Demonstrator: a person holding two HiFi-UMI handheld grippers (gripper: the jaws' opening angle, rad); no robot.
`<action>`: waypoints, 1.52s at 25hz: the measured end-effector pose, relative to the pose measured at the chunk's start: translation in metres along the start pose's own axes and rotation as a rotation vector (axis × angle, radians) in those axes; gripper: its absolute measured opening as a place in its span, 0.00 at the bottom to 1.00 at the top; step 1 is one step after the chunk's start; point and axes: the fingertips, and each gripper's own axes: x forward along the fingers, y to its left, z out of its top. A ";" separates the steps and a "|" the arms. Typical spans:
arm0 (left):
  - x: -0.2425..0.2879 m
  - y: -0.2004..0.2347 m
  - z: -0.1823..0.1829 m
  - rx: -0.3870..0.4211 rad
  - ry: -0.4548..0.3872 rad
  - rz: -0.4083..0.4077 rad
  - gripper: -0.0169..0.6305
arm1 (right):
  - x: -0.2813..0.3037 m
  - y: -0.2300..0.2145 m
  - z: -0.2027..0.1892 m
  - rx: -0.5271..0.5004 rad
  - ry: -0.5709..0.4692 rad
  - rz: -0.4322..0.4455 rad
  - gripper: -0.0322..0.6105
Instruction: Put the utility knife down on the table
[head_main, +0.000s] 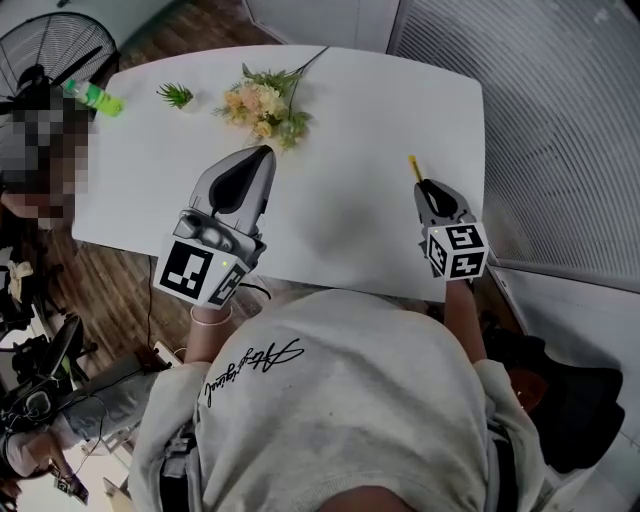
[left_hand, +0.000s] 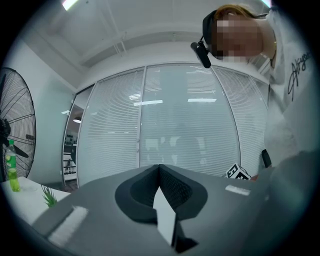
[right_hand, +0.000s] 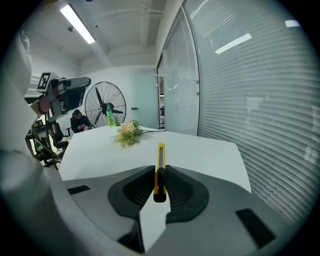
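A yellow utility knife (right_hand: 160, 162) with a black end sticks forward from my right gripper (right_hand: 160, 176), whose jaws are shut on its rear part. In the head view the knife (head_main: 413, 166) points away over the right part of the white table (head_main: 360, 140), held by the right gripper (head_main: 428, 186). I cannot tell whether the knife touches the table. My left gripper (head_main: 262, 158) hangs over the table's middle left, near the flowers, with its jaws shut and nothing between them; in its own view the left gripper (left_hand: 159, 169) faces glass walls with blinds.
A bunch of pale flowers (head_main: 264, 104) lies at the far middle of the table, a small green plant (head_main: 176, 95) and a green bottle (head_main: 95, 98) at the far left. A standing fan (head_main: 55, 50) and a seated person are beyond the left edge. Blinds (head_main: 560, 120) run along the right.
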 end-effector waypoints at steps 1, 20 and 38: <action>-0.001 0.001 0.000 0.001 0.001 0.002 0.02 | 0.001 0.000 -0.002 0.001 0.007 0.002 0.15; -0.004 0.010 0.000 0.007 0.008 0.037 0.02 | 0.021 -0.004 -0.034 -0.013 0.136 0.024 0.15; -0.003 0.008 -0.002 -0.002 0.007 0.033 0.02 | 0.028 -0.006 -0.054 -0.062 0.240 0.003 0.15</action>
